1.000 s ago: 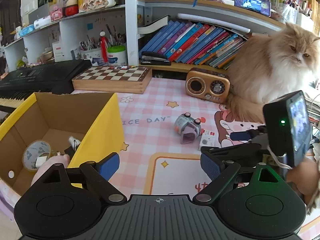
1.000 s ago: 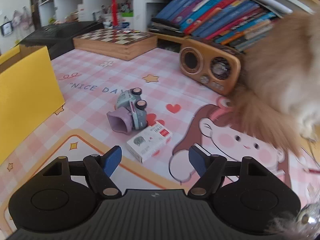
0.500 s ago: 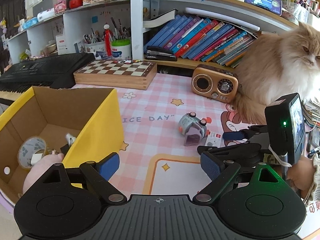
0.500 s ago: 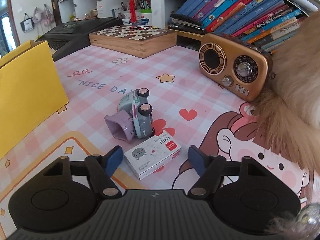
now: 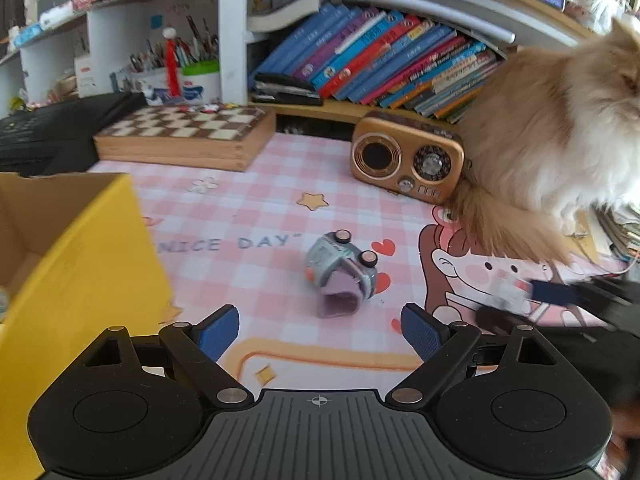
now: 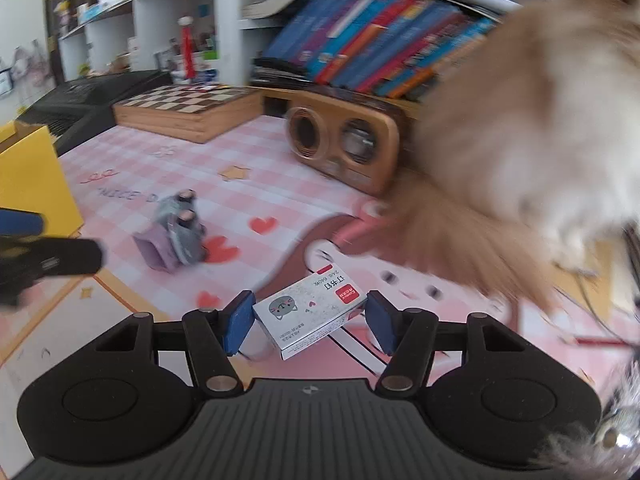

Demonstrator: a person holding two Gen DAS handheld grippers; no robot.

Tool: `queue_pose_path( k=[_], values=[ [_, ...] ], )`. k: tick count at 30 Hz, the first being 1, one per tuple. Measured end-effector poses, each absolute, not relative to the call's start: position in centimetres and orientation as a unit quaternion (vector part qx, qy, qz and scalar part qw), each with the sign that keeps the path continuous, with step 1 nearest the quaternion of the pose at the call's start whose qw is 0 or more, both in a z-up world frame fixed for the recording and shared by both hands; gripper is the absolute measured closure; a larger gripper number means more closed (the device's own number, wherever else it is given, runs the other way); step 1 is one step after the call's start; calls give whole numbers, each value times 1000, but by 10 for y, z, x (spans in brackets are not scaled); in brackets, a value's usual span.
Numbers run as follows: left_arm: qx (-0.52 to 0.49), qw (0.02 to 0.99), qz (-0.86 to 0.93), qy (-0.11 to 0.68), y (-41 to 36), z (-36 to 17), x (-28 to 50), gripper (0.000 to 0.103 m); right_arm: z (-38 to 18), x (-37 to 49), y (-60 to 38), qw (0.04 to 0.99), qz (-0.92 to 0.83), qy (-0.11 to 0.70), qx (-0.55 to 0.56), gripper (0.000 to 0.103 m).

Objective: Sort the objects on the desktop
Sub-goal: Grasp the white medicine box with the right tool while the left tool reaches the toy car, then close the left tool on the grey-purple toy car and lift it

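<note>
A small white staple box (image 6: 310,314) with a cat picture sits between the blue pads of my right gripper (image 6: 308,320), which is shut on it and holds it off the mat. The box shows blurred in the left wrist view (image 5: 510,290). A grey toy car (image 5: 340,276) lies tipped on the pink checked mat; it also shows in the right wrist view (image 6: 178,236). My left gripper (image 5: 320,334) is open and empty, just in front of the car. The yellow cardboard box (image 5: 92,264) stands at the left.
A fluffy orange cat (image 5: 560,136) sits at the right, its tail over the mat. A gold retro radio (image 5: 408,158), a wooden chessboard box (image 5: 188,136), a black keyboard (image 5: 48,128) and shelves of books (image 5: 380,64) line the back.
My right gripper has closed on the staple box and carried it right, away from the toy car. My left gripper has moved forward and right toward the car.
</note>
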State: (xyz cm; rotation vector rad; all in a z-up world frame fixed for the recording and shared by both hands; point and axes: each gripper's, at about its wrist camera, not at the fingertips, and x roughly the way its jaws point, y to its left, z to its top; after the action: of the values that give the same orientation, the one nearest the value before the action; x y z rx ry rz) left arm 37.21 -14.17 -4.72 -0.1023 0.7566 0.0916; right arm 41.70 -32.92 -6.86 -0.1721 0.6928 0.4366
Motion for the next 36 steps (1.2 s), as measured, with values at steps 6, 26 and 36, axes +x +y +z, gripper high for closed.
queue_pose_path(
  k=[6, 26, 36],
  values=[
    [-57, 920, 61, 384, -149, -72, 418, 13, -65, 393, -348, 914, 201, 342, -86, 45],
    [-55, 923, 68, 376, -151, -77, 440, 51, -54, 371, -348, 910, 192, 362, -64, 45],
    [-104, 933, 44, 342, -129, -39, 384, 50, -46, 352, -334, 913, 192, 356, -59, 45]
  ],
)
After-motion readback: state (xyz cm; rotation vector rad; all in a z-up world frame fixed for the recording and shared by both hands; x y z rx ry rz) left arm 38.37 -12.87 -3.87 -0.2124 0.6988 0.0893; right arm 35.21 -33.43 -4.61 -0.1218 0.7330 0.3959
